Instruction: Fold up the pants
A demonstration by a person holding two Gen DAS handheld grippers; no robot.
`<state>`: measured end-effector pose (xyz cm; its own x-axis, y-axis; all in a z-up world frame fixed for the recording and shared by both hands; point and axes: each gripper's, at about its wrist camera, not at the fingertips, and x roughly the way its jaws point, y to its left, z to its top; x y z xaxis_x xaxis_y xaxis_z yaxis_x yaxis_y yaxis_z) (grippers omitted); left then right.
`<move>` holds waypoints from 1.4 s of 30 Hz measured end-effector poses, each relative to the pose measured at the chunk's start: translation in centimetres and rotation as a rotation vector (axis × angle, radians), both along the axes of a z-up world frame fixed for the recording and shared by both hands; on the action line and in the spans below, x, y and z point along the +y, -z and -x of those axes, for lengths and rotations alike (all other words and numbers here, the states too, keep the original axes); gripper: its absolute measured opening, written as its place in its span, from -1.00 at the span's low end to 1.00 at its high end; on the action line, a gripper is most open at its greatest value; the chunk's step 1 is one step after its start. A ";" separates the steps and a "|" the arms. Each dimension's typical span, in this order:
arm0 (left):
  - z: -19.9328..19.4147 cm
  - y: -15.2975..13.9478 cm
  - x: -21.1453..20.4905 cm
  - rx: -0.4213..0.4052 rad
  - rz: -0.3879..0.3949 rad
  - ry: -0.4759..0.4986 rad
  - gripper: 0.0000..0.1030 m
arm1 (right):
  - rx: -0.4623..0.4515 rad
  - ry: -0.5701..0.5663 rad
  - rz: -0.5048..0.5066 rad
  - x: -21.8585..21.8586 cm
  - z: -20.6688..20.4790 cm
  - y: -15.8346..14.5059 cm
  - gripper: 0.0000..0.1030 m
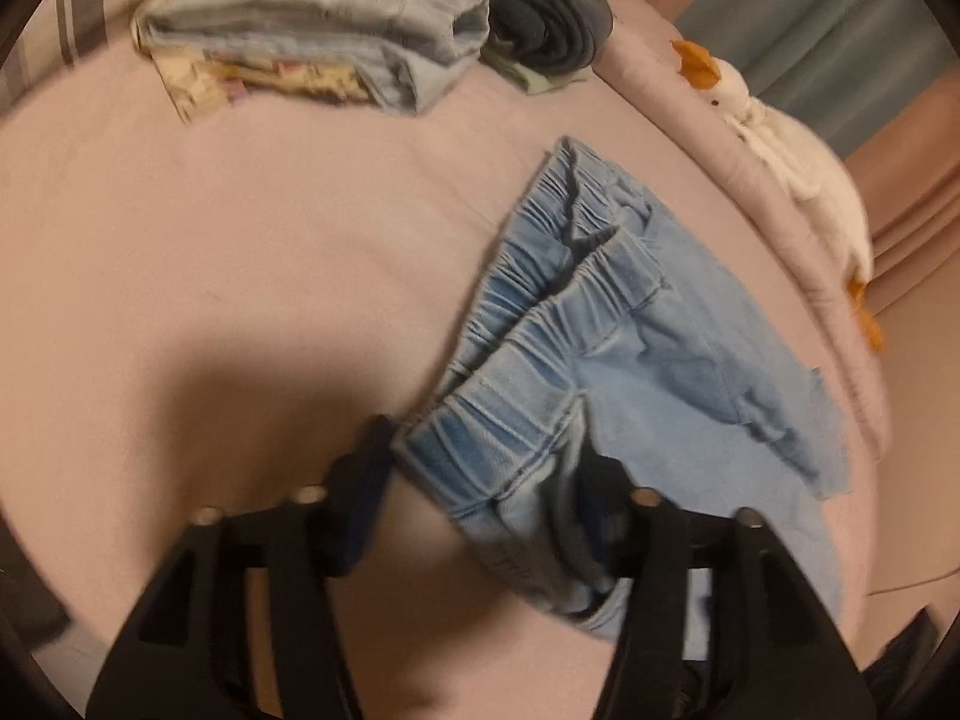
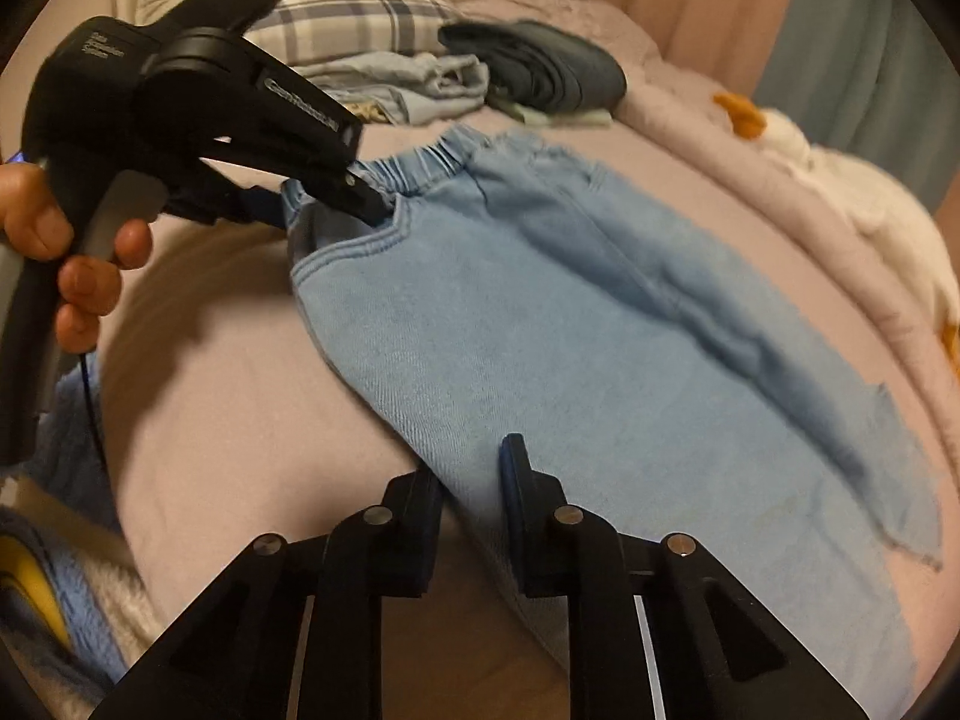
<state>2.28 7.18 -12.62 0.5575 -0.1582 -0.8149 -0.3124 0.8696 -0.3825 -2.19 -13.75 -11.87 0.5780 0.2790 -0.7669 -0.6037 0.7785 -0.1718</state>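
Light blue denim pants (image 2: 570, 324) lie on a pink bed sheet (image 2: 228, 372), folded lengthwise, elastic waistband (image 1: 540, 324) toward the far side. My left gripper (image 1: 480, 480) has its fingers around the waistband's near corner, lifting it; in the right wrist view its tips (image 2: 360, 198) pinch that corner. My right gripper (image 2: 474, 474) has its fingers closed on the pants' near edge along a leg (image 2: 480, 516). The frayed leg hems (image 2: 900, 468) lie to the right.
A stack of folded clothes (image 1: 336, 42) and dark rolled pants (image 1: 540, 18) sit at the far side. A white plush goose (image 1: 798, 162) lies along the bed's right edge. A plaid pillow (image 2: 354, 12) is behind. A blue blanket (image 2: 66, 588) lies lower left.
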 end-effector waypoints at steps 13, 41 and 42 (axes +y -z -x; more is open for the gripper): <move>2.4 -5.5 0.4 -0.153 -0.275 -0.070 0.48 | 0.092 0.104 -0.291 -6.1 -0.3 -5.7 0.07; 4.7 0.5 -13.2 -0.102 -0.395 0.544 0.48 | 0.217 0.461 -0.126 -13.4 -1.3 -0.9 0.15; 4.9 0.2 -12.9 -0.103 -0.380 0.546 0.48 | 0.236 0.473 -0.110 -13.6 -1.4 -0.4 0.15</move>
